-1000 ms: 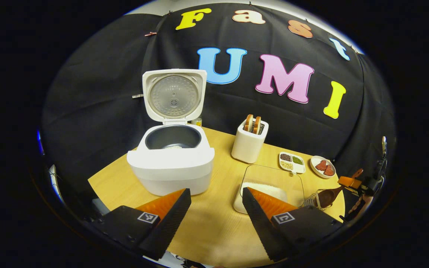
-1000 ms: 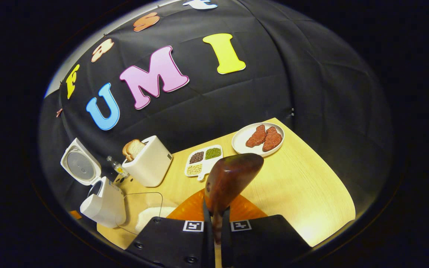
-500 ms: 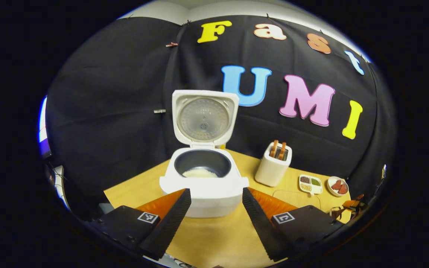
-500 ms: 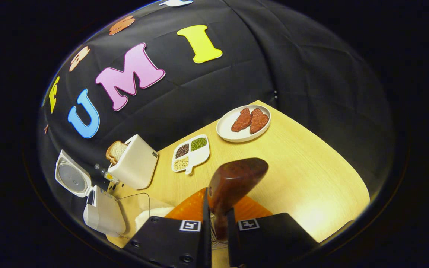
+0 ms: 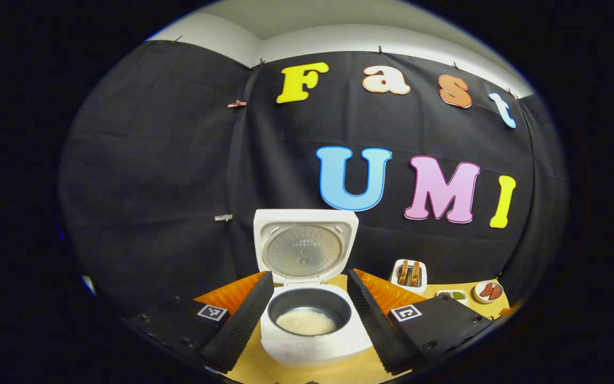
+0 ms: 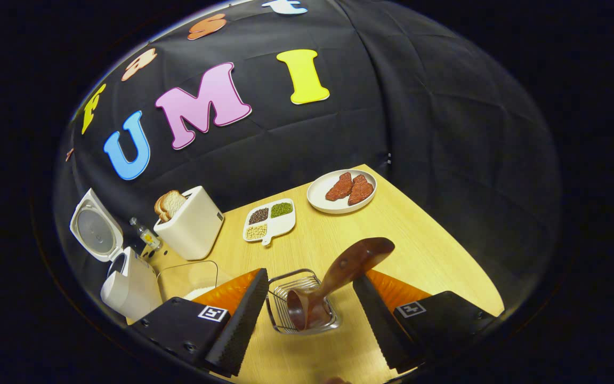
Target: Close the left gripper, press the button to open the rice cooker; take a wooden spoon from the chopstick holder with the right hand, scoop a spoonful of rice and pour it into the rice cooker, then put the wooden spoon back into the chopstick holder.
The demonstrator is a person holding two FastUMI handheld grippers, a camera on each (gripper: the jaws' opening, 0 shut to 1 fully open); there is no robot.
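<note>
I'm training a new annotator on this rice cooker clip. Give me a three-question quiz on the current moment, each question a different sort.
1. True or false: the rice cooker lid is up.
2. The wooden spoon is: A) clamped in the right gripper; B) standing in the chopstick holder; C) lying on the plate.
3. Fill in: the right gripper's jaws are ____.

Key: 1 true; 2 B; 3 open, with the spoon standing free between them.
</note>
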